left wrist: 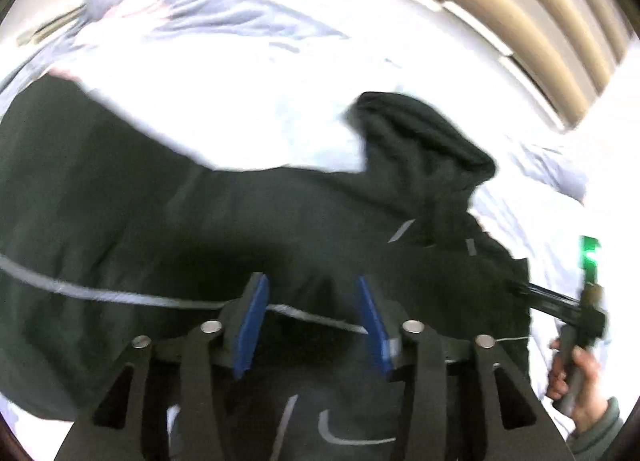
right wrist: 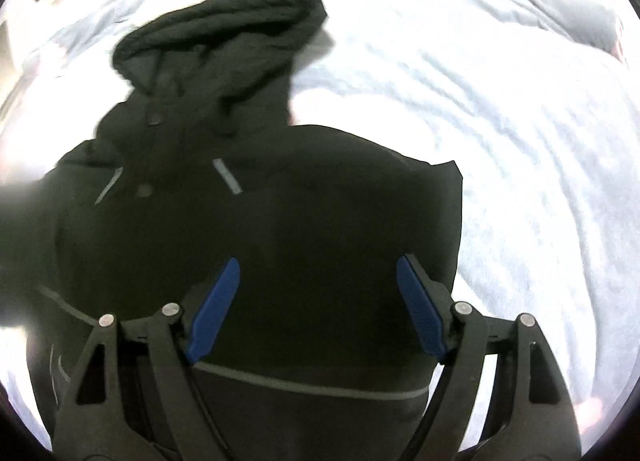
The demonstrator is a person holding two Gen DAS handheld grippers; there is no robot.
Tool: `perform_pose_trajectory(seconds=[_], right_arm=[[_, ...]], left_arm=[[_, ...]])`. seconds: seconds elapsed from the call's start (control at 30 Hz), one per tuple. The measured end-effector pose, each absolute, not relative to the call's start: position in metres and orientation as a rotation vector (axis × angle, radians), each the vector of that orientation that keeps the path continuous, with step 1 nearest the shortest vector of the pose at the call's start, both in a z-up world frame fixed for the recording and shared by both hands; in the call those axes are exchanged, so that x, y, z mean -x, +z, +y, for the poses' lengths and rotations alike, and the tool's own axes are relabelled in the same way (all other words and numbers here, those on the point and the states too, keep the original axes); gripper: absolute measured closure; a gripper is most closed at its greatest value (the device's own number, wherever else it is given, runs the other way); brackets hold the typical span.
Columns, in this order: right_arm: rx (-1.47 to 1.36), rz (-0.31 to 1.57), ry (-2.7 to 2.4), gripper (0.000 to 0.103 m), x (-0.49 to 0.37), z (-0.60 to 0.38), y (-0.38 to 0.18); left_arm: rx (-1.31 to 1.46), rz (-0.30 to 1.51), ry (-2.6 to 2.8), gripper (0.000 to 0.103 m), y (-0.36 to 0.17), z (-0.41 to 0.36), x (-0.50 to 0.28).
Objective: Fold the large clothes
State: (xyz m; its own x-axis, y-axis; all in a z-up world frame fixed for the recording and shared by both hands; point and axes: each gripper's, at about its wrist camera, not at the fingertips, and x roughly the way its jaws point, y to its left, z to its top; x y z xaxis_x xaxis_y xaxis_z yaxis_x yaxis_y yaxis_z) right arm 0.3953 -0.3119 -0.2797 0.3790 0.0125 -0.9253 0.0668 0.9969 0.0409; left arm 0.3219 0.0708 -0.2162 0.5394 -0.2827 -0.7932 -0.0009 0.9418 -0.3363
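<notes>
Motion-blurred fisheye views; white bedding (right wrist: 500, 121) overexposed, edges vignetted.

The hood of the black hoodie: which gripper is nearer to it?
Right, probably. The right gripper faces the hood straight ahead; the left gripper sits over the body, with the hood off to its right.

A rumpled white bedsheet (right wrist: 500, 149) spreads right across the bed. At its far edge lies bunched grey-blue bedding (left wrist: 224, 17), and beyond that edge stands a ribbed beige wall (left wrist: 560, 33).
</notes>
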Motion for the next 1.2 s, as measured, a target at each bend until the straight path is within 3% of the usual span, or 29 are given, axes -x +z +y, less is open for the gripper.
perform_pose_trajectory(seconds=[0.13,0.27,0.37,0.47,0.63,0.7,0.9,0.97,1.03,1.2], right_arm=[[-0.103,1.259,-0.062,0.026,-0.410,-0.314,-0.314],[-0.076,1.281,-0.073,0.024,-0.426,-0.305,-0.333],[-0.060,1.284,-0.064,0.023,-0.429,-0.302,-0.336],[-0.047,1.284,-0.046,0.021,-0.428,-0.302,-0.337],[-0.063,1.252,-0.023,0.027,-0.396,-0.298,-0.300],[-0.058,1.233,-0.016,0.028,-0.370,-0.291,-0.291],[-0.018,1.380,-0.069,0.028,-0.325,-0.277,-0.342],[0.002,1.396,-0.073,0.028,-0.333,-0.274,-0.345],[-0.029,1.407,-0.085,0.040,-0.337,-0.272,-0.327],[-0.132,1.322,-0.015,0.038,-0.305,-0.270,-0.269]], left_arm=[[0.354,1.065,-0.271,0.050,-0.244,0.041,-0.344],[0.299,1.239,-0.204,0.052,-0.309,0.022,-0.362],[0.298,1.238,-0.187,0.055,-0.322,0.025,-0.362],[0.307,1.248,-0.176,0.055,-0.317,0.025,-0.363],[0.355,1.189,-0.215,0.054,-0.279,0.035,-0.335],[0.363,1.179,-0.226,0.049,-0.272,0.036,-0.315],[0.323,1.316,-0.145,0.050,-0.317,0.035,-0.304],[0.334,1.324,-0.124,0.050,-0.304,0.035,-0.305],[0.371,1.261,-0.161,0.050,-0.274,0.035,-0.295],[0.442,1.126,-0.189,0.049,-0.208,0.063,-0.235]])
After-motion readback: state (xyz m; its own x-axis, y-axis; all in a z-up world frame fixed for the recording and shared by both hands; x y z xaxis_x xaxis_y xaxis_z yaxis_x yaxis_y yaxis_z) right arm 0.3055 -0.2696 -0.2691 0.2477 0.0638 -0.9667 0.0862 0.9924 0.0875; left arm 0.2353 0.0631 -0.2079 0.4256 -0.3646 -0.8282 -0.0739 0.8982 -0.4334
